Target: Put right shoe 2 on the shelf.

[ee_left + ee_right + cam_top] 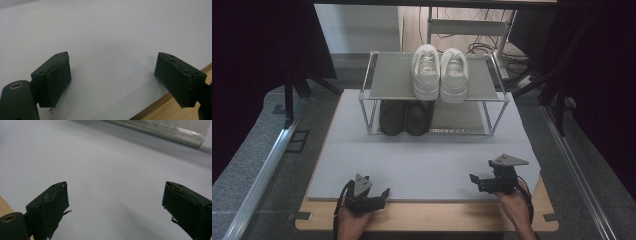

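Note:
A two-tier metal shoe rack (499,97) stands at the far side of a pale grey mat (422,160). A pair of white sneakers (440,73) sits on its top shelf. Below, on the left of the lower shelf, is a pair of black shoes (406,117). My left gripper (382,196) rests at the mat's near left edge, open, with nothing between its fingers (58,77). At the near right, my right gripper (475,181) is open too, its fingers (53,203) over bare mat. Both are far from the rack.
The mat lies on a wooden table (437,217) whose edge shows along the front. The rack's lower shelf edge (172,131) appears at the top of the right gripper view. Dark stands and cables (482,47) are behind the rack. Metal rails (262,170) run along both sides.

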Action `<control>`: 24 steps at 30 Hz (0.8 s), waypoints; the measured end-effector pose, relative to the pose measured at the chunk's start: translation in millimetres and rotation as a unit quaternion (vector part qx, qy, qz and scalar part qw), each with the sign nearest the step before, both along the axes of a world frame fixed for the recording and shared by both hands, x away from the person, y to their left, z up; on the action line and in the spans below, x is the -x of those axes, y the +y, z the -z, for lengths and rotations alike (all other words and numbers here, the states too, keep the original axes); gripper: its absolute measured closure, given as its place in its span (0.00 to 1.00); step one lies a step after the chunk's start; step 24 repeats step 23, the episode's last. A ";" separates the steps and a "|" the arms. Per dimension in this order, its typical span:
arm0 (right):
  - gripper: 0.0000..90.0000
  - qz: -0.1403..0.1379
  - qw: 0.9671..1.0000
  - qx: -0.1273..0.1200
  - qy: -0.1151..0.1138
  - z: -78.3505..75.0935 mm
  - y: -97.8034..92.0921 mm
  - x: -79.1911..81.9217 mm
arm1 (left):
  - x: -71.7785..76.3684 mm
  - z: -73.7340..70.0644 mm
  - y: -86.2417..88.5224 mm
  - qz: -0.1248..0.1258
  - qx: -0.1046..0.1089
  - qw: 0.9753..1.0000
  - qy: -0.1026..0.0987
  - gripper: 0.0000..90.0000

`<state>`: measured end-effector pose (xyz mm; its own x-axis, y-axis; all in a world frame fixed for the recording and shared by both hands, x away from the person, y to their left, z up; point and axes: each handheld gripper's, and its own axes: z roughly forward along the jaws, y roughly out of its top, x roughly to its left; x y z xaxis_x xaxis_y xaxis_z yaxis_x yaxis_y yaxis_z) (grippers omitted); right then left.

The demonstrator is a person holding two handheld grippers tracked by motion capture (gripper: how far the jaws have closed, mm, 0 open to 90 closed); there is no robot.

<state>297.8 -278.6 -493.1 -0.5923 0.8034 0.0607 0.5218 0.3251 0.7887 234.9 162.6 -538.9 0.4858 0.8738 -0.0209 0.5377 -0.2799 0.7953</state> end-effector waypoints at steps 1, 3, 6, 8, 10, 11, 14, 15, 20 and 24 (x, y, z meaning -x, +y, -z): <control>0.07 0.001 1.000 0.000 0.001 2.1 0.0 0.8 | 0.0 0.0 0.0 0.000 0.000 1.000 0.000 0.15; 0.07 0.004 1.000 0.003 0.002 8.5 -0.3 3.0 | 0.0 0.1 0.0 0.000 0.001 1.000 -0.001 0.15; 0.07 0.009 1.000 0.017 0.005 17.0 -0.7 4.7 | 0.0 0.0 0.0 0.000 0.000 1.000 0.000 0.15; 0.08 0.011 1.000 0.023 0.008 23.3 -0.7 5.7 | 0.0 0.1 -0.1 0.000 0.001 1.000 -0.001 0.15; 0.08 0.014 0.999 0.026 0.013 30.1 -0.1 6.7 | 0.0 0.1 -0.1 0.000 0.001 1.000 -0.001 0.15; 0.07 0.014 0.999 0.029 0.011 33.6 0.1 7.6 | 0.0 0.1 -0.1 0.000 0.001 1.000 -0.001 0.15; 0.05 0.021 0.999 0.028 -0.011 38.1 2.0 11.6 | 0.0 0.1 -0.1 0.000 0.001 1.000 -0.001 0.15; 0.05 0.023 0.999 0.027 -0.013 38.7 2.4 12.1 | 0.0 0.2 -0.2 -0.001 0.002 1.000 -0.001 0.15; 0.03 0.030 0.999 0.015 -0.033 43.8 2.6 15.7 | 0.1 0.3 -0.3 -0.001 0.002 1.000 -0.001 0.15; 0.03 0.031 0.999 0.016 -0.034 43.9 2.9 15.9 | 0.1 0.3 -0.4 -0.001 0.002 1.000 -0.001 0.15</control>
